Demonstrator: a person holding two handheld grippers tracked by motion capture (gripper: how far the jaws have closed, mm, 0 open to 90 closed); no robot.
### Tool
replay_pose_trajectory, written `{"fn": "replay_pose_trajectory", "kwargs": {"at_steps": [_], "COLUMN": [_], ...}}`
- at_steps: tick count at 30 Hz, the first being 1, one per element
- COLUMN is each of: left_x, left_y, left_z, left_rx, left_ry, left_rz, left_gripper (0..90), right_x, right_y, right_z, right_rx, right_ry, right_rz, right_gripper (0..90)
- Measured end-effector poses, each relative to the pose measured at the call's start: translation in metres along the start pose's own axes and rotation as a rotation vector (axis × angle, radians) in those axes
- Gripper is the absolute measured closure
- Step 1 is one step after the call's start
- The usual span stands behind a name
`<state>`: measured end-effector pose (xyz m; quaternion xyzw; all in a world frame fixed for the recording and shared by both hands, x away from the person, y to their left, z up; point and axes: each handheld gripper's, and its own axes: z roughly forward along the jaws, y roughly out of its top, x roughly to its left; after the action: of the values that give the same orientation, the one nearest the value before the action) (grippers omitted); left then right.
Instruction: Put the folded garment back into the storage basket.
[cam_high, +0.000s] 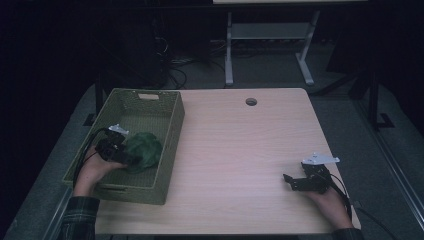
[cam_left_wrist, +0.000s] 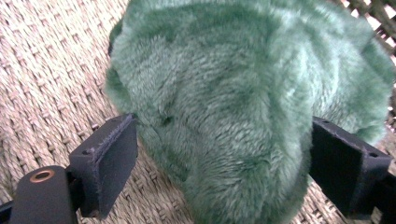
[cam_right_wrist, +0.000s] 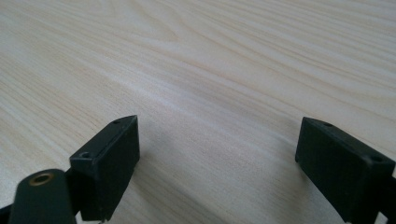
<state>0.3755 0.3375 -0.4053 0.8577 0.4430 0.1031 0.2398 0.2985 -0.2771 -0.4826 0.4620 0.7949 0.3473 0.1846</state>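
Left gripper (cam_left_wrist: 224, 158) wide, jaws either side of green plush (cam_left_wrist: 243, 93) in basket (cam_high: 165, 105). Judgement: close squarely on plush bulk. Right gripper (cam_right_wrist: 217, 154) wide, empty, near right.

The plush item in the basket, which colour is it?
Green; the plush item shows best in the left gripper view.

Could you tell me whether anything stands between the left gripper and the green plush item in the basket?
Nothing visible does. The left gripper is open inside the woven basket, and the green plush item already sits between its jaws, with no other object in the gap. Whether the jaws are pressing on the fur cannot be told.
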Motion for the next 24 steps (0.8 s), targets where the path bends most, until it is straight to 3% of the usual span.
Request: {"fn": "replay_pose_trajectory", "kwargs": {"at_steps": [13,24], "left_x": [-0.008,-0.035], "left_y": [0.006,0.031], "left_z": [-0.027,-0.052], "left_rx": [-0.137,-0.238], "left_ry": [-0.010,-0.048], "left_rz": [-0.001,0.033], "left_gripper": [13.5,13.7], "right_x": [0.000,0.000], "right_y": [0.000,0.000], "right_z": [0.000,0.000], "right_rx": [0.000,0.000], "right_ry": [0.000,0.000], "right_rz": [0.002,0.003], "right_gripper": [13.1,13.1]}}
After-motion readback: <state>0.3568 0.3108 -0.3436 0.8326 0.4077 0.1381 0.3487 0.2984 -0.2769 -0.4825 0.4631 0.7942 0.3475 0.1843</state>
